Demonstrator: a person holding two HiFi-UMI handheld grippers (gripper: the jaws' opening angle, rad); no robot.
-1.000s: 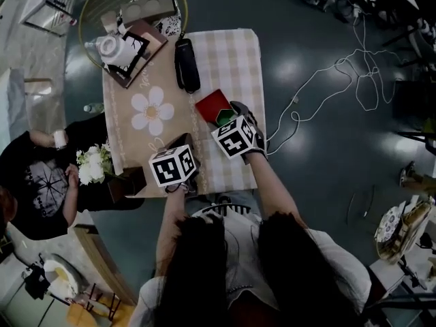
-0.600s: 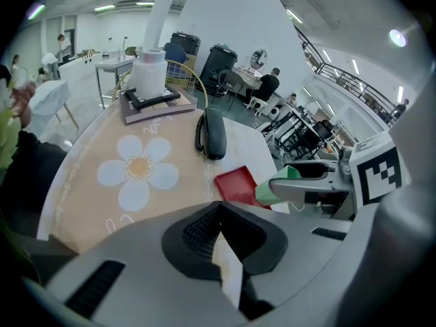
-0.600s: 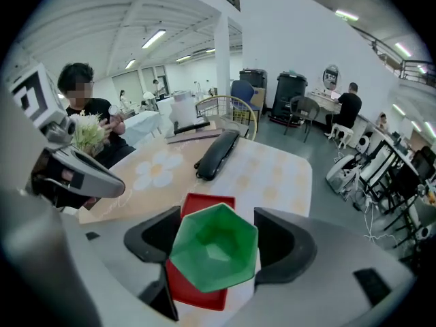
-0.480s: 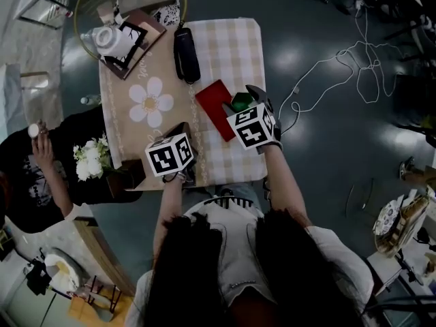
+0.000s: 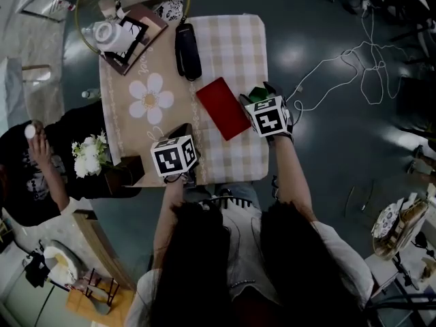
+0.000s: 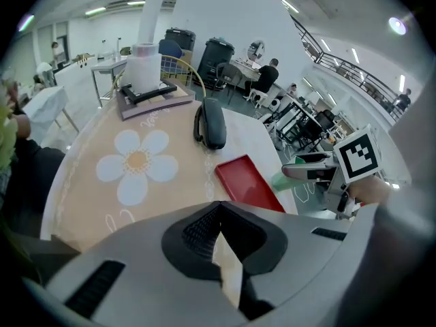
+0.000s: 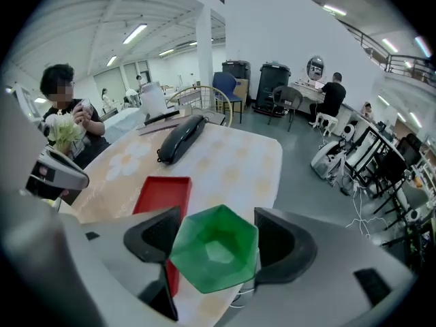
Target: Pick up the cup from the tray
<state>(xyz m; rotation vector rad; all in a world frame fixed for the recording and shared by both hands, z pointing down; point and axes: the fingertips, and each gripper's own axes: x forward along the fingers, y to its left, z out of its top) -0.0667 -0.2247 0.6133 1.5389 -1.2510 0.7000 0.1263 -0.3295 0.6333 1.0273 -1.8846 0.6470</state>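
A green faceted cup sits between the pads of my right gripper, which is shut on it. In the head view that gripper holds the cup in the air near the table's right edge, to the right of the red tray. The tray lies empty on the checked cloth. My left gripper hovers over the table's near edge with its jaws together and nothing in them. From its own view the left gripper faces the tray and the held cup.
A black handset lies at the far middle of the table. A flower-print mat and a white teapot on a dark board are at the left. White flowers and a seated person are beside the table. Cables trail on the floor.
My right gripper has carried the green cup off the red tray and to the right, toward the table's edge. The left gripper has hardly moved.
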